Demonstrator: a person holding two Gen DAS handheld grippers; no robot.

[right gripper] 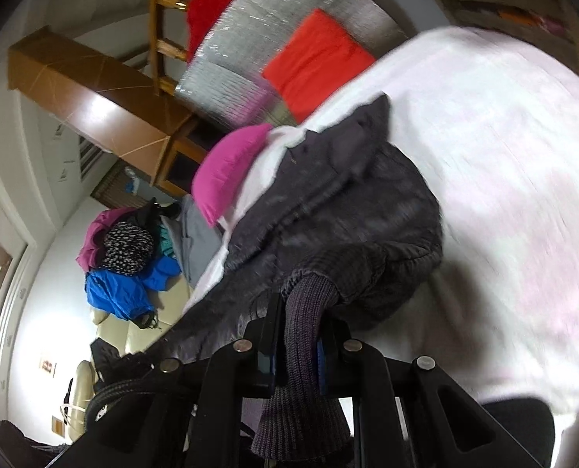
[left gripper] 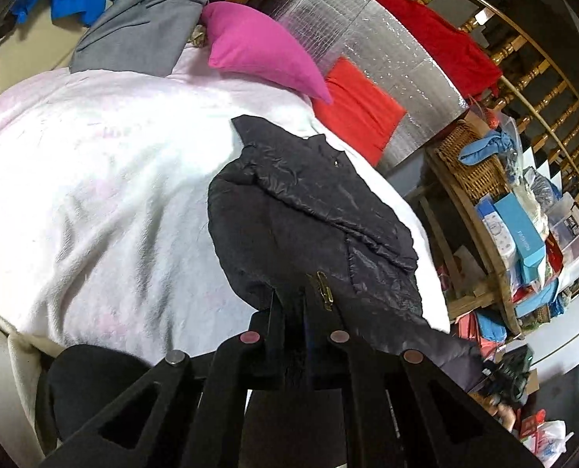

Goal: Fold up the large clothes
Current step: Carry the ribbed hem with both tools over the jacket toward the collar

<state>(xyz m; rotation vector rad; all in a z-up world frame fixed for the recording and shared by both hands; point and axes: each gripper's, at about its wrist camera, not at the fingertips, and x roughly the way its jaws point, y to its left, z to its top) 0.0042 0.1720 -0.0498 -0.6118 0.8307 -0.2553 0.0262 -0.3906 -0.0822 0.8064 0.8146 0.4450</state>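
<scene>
Bedroom surroundings seen from the two wrist cameras.

A white blanket (left gripper: 106,179) covers the bed; at its head lie a pink pillow (left gripper: 258,48), a red cushion (left gripper: 357,111) and a grey garment (left gripper: 141,35), with a silver foil sheet (left gripper: 383,50) behind them. A red cloth (left gripper: 437,43) hangs on the wooden railing (left gripper: 531,62). Beside the bed, a wooden shelf (left gripper: 496,273) holds a wicker basket (left gripper: 473,163) and blue boxes (left gripper: 523,241). A blue jacket (right gripper: 121,288) lies on a pile of clothes on a cream sofa (right gripper: 133,335).
</scene>
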